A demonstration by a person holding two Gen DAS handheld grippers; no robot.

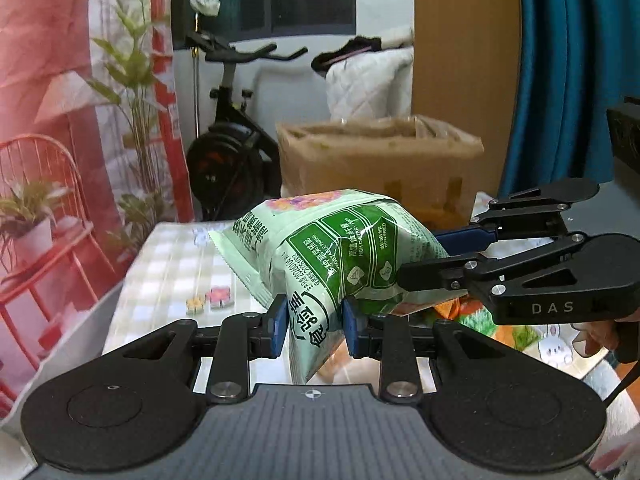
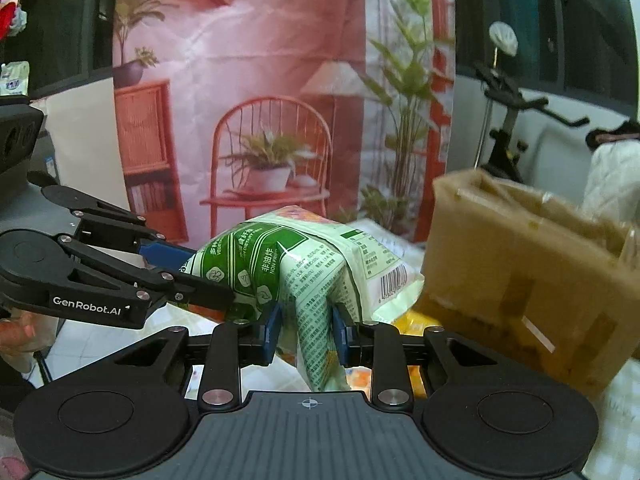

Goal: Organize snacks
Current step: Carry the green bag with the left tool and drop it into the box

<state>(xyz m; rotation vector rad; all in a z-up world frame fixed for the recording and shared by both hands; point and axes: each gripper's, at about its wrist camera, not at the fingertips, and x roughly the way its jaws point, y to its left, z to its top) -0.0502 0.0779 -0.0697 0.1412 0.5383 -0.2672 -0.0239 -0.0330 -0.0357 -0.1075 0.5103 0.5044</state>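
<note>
A green snack bag [image 1: 336, 256] with white print is held up above the table by both grippers. My left gripper [image 1: 315, 326] is shut on its near lower end. My right gripper [image 1: 434, 258] comes in from the right and clamps the bag's right side. In the right wrist view the right gripper [image 2: 306, 330] is shut on a pinched fold of the same bag [image 2: 280, 268], and the left gripper [image 2: 192, 276] grips it from the left. An open brown cardboard box [image 1: 380, 160] stands behind the bag; it also shows in the right wrist view [image 2: 528, 272].
A checked tablecloth [image 1: 172, 276] covers the table, with small colourful packets [image 1: 210, 298] on it. More orange and yellow snack packs [image 2: 416, 322] lie under the bag. An exercise bike [image 1: 228, 136] and a pink printed backdrop [image 2: 248, 100] stand beyond the table.
</note>
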